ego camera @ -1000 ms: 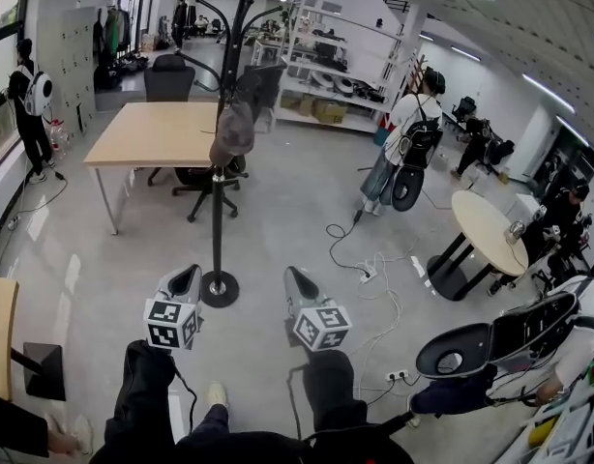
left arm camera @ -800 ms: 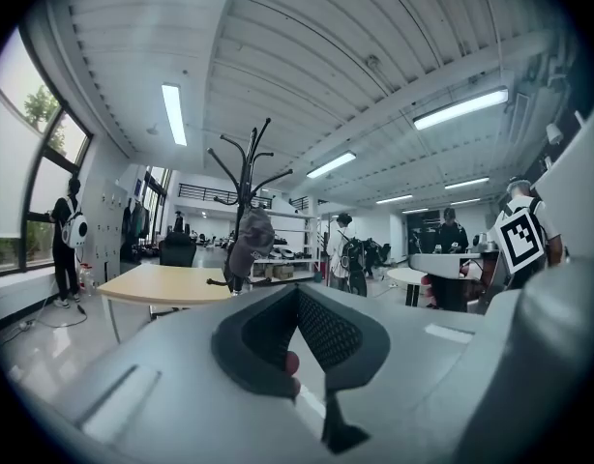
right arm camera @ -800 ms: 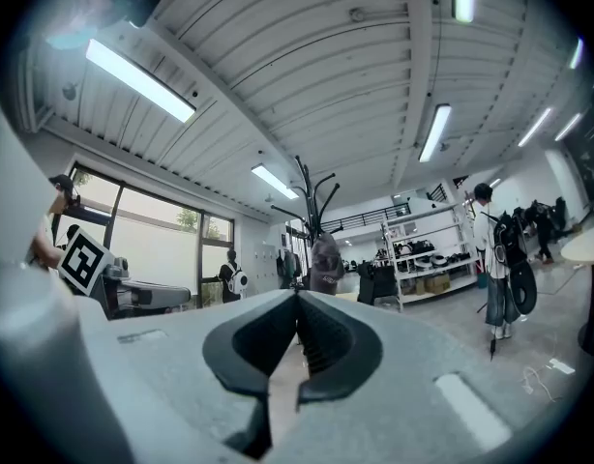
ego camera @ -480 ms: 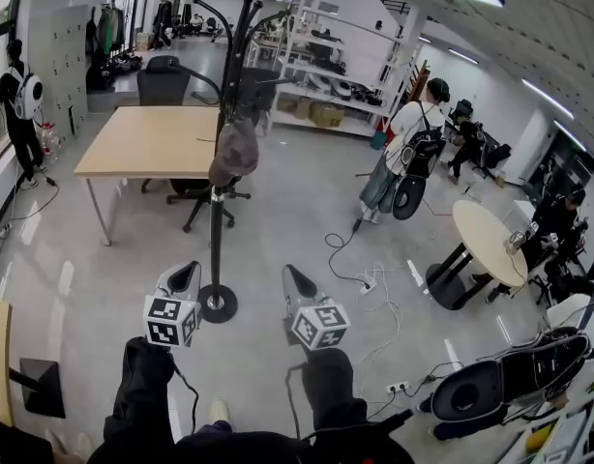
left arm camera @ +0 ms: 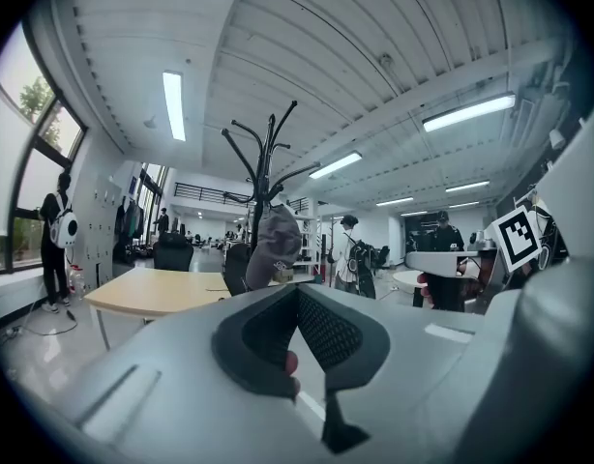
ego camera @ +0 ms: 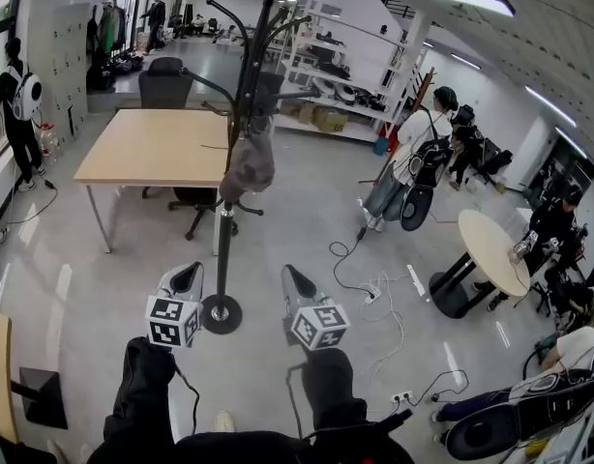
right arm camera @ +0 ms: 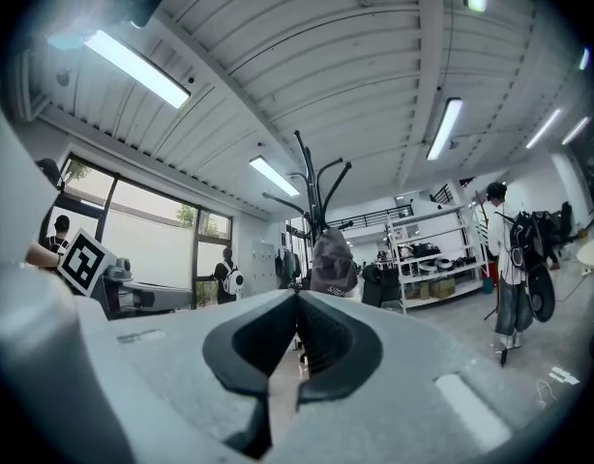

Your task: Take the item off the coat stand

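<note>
Faces a black coat stand (ego camera: 223, 249) on the grey floor, with its round base just ahead of the two grippers in the head view. Finds the grey cap (ego camera: 249, 167) hanging on the stand about halfway up the pole, below the curved hooks and well apart from both grippers. Holds the left gripper (ego camera: 188, 275) level, just left of the stand's base; in the left gripper view, shows jaws closed tip to tip with nothing clamped, and the cap beyond and above the tips. Holds the right gripper (ego camera: 294, 276) level, to the right of the base; in the right gripper view, shows jaws likewise pressed together and empty, with stand and cap straight ahead. Notes a wooden table (ego camera: 142, 148) behind the stand and an office chair (ego camera: 167, 77) beyond it, white shelving (ego camera: 326, 85) at the back, a round table (ego camera: 495, 249) to the right, and cables (ego camera: 370, 278) loose on the floor between. Counts several people with backpacks standing about the room.
</note>
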